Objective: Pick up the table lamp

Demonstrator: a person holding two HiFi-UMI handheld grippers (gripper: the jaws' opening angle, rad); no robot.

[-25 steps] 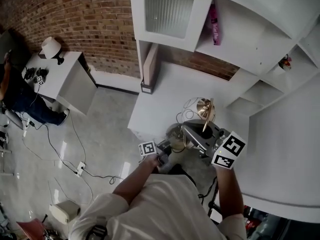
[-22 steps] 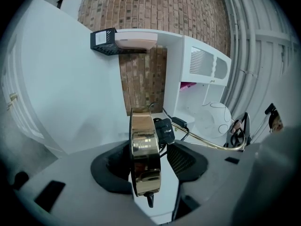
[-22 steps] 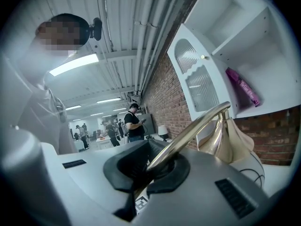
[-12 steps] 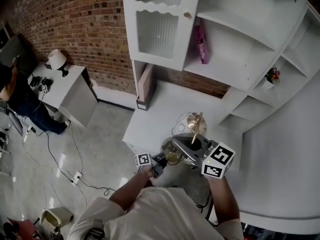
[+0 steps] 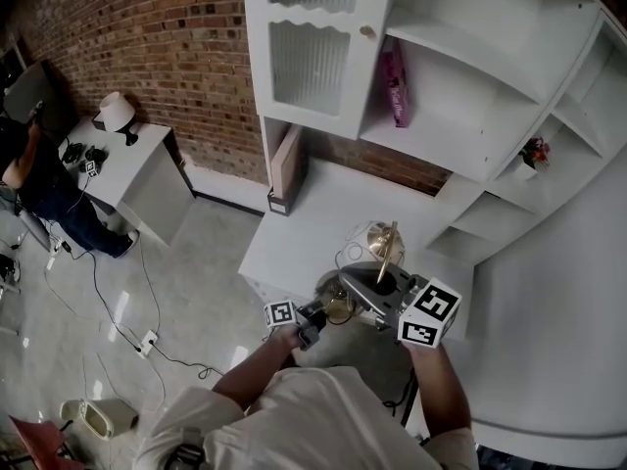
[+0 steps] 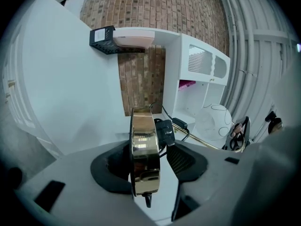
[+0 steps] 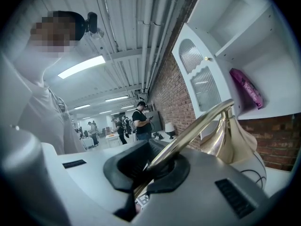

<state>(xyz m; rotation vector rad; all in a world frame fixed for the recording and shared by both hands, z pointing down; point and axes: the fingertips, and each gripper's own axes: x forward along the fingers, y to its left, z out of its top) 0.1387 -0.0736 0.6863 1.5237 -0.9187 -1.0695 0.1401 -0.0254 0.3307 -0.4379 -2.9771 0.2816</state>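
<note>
Left gripper point(image 6: 148, 161) first: its jaws are clamped across the lamp's round brass base point(image 6: 142, 135), which stands edge-on between the two black pads, one flat face against each. The right gripper point(image 7: 155, 166) has its jaws pressed together on the slim brass stem point(image 7: 197, 124), which runs up and away out of the pads to the flared brass cone point(image 7: 233, 142) just beyond them. So the lamp point(image 5: 377, 258) is carried between both grippers, and from the head view it looks to be clear of the white desk point(image 5: 304, 213), over its near edge. Now the worries! That base is polished and gives the pads only smooth metal to bite on, so a tilt could let it slide out sideways. The stem is round and just as slick, and it could twist inside the right jaws if the heavy end sags. If the two grippers drift apart or turn against each other, the thin stem takes the strain. The black cord point(image 6: 186, 128) with its switch point(image 6: 164, 131) trails right behind the left jaws and could snag on the desk edge. As for looks: bright gold finish, mirror reflections on the base, and a white globe shade point(image 6: 214, 121) with thin dark lines beyond the left jaws, to their right.
</note>
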